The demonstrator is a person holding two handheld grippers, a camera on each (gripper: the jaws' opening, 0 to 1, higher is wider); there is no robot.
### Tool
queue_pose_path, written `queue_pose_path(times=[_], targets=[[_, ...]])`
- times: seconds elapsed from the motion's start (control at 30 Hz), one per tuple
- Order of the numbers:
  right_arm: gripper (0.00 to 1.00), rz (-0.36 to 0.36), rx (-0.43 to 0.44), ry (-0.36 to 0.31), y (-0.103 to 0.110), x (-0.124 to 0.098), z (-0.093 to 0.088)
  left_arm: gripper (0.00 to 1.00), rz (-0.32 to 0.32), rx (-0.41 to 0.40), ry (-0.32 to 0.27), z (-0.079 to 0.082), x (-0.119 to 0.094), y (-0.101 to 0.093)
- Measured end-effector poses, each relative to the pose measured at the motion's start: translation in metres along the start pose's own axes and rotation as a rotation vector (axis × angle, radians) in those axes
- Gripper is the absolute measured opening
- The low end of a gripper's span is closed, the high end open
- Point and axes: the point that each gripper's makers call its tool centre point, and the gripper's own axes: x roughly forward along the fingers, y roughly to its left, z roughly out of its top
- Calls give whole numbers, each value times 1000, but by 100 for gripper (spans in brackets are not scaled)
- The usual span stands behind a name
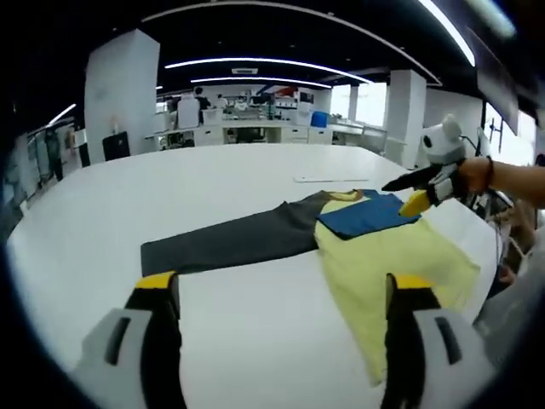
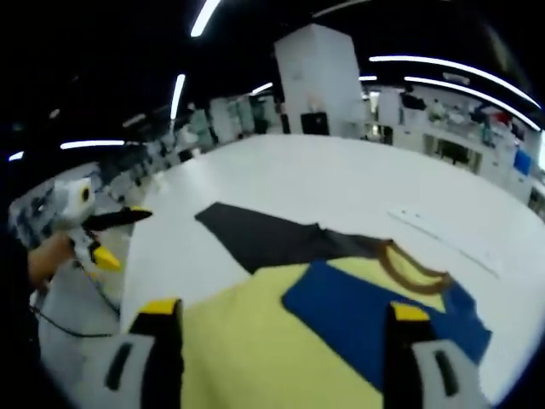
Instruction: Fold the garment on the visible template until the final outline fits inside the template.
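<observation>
Garment flat on white table, center-right of left gripper view, long axis running frame left to right, dark sleeve pointing left, left gripper wide open w/ nothing held, above near hem, right gripper at far blue edge upper right, grip cannot tell, right gripper view: jaws apart over yellow/blue cloth, collar right.

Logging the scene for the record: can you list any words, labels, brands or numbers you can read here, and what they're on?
No text can be read in either view.
garment: plain yellow, blue and dark grey panels, no print or label showing.
table: a thin white strip lies beyond the garment; any marks on it are too small to read.
Background signs and screens: too blurred to read.
</observation>
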Motion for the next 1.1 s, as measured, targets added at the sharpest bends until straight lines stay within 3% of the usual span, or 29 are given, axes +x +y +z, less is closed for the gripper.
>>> queue_pose_path(times=[0.23, 0.47, 0.77, 1.1], targets=[[99, -15, 5, -52, -2, -33, -7, 93, 106, -19, 0, 4, 14, 49], [99, -57, -15, -81, -9, -65, -20, 80, 220, -54, -15, 2, 24, 98], [99, -104, -45, -147, -22, -103, -28, 53, 298, -32, -3, -4, 44, 141], [99, -184, -37, -164, -17, -141, -47, 37, 374, -78, 49, -22, 65, 178]])
